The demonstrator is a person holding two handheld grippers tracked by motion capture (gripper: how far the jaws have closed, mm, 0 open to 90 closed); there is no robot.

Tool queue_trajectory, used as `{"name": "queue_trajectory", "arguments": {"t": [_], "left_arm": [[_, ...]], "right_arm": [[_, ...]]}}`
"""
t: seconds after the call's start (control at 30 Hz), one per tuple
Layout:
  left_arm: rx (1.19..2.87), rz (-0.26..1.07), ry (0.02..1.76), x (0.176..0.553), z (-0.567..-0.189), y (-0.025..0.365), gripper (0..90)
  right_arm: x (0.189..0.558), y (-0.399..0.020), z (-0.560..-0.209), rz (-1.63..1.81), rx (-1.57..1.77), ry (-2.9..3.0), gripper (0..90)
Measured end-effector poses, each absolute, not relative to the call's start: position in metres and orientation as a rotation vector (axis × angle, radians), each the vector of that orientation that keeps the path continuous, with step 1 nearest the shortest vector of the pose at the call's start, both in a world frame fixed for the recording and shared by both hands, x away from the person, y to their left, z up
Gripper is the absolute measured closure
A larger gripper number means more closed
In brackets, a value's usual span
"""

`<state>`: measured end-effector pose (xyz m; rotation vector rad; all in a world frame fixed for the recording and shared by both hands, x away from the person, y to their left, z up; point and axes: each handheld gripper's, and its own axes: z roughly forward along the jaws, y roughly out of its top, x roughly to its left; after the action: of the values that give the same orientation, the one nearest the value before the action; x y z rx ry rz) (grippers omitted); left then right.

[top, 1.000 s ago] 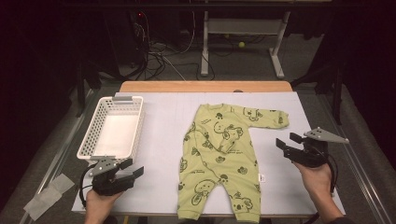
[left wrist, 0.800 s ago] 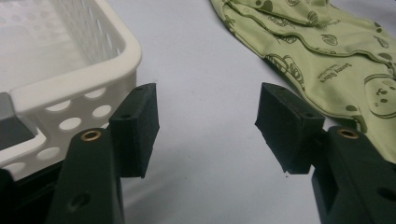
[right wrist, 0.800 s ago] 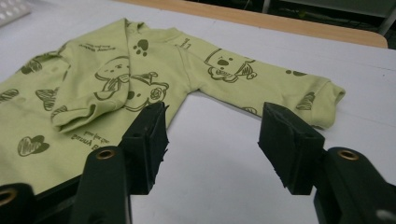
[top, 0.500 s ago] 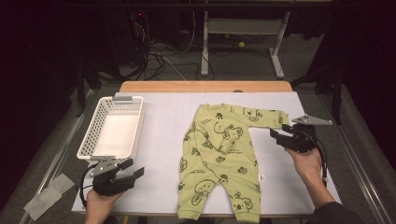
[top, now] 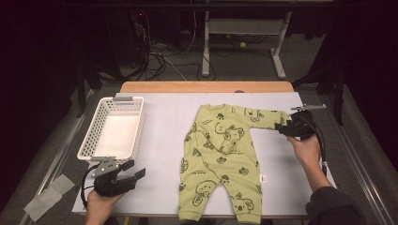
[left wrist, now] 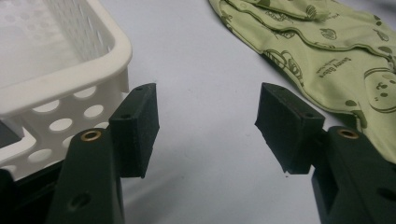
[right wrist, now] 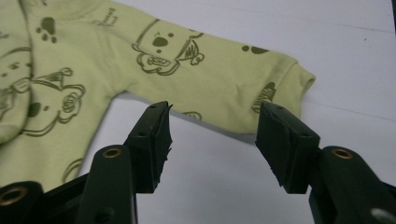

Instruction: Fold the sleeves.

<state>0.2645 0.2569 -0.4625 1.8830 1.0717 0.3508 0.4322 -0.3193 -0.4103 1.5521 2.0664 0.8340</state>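
A light green baby onesie [top: 220, 159] with dark animal prints lies flat on the white table, legs toward the near edge. Its right sleeve [top: 263, 117] stretches out toward my right gripper [top: 283, 128]. In the right gripper view that gripper [right wrist: 212, 135] is open and its jaws have just been closing a little. The sleeve [right wrist: 210, 84] lies just past the tips and only bare table shows between them. My left gripper [top: 134, 169] rests at the near left, open and empty [left wrist: 208, 126], with the onesie's leg [left wrist: 336, 60] to its right.
An empty white perforated basket [top: 90, 136] stands at the left, its corner [left wrist: 70, 79] close beside the left gripper's jaw. The white table cover [top: 164, 117] lies bare between basket and onesie. A wooden strip [top: 206, 87] runs along the far edge.
My right gripper has moved away from the near edge and leftward, up to the end of the right sleeve. The left gripper and the onesie have stayed still.
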Motion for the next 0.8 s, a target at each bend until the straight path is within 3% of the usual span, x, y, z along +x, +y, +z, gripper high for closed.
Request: {"name": "queue_trajectory", "arguments": {"t": [0.53,0.7,0.77,0.8], "left_arm": [[1.885,0.356,1.079,0.266,-0.463,0.256,36.6],[1.884,0.355,1.079,0.266,-0.463,0.257,36.6],[1.884,0.354,1.078,0.266,-0.463,0.257,36.6],[1.884,0.352,1.077,0.266,-0.463,0.257,36.6]], "right_arm": [[0.475,-0.327,-0.428,0.656,1.647,2.082,51.3],[0.484,-0.324,-0.434,0.583,1.663,2.096,57.9],[0.488,-0.323,-0.440,0.546,1.668,2.109,66.3],[0.488,-0.323,-0.440,0.546,1.668,2.109,66.3]]}}
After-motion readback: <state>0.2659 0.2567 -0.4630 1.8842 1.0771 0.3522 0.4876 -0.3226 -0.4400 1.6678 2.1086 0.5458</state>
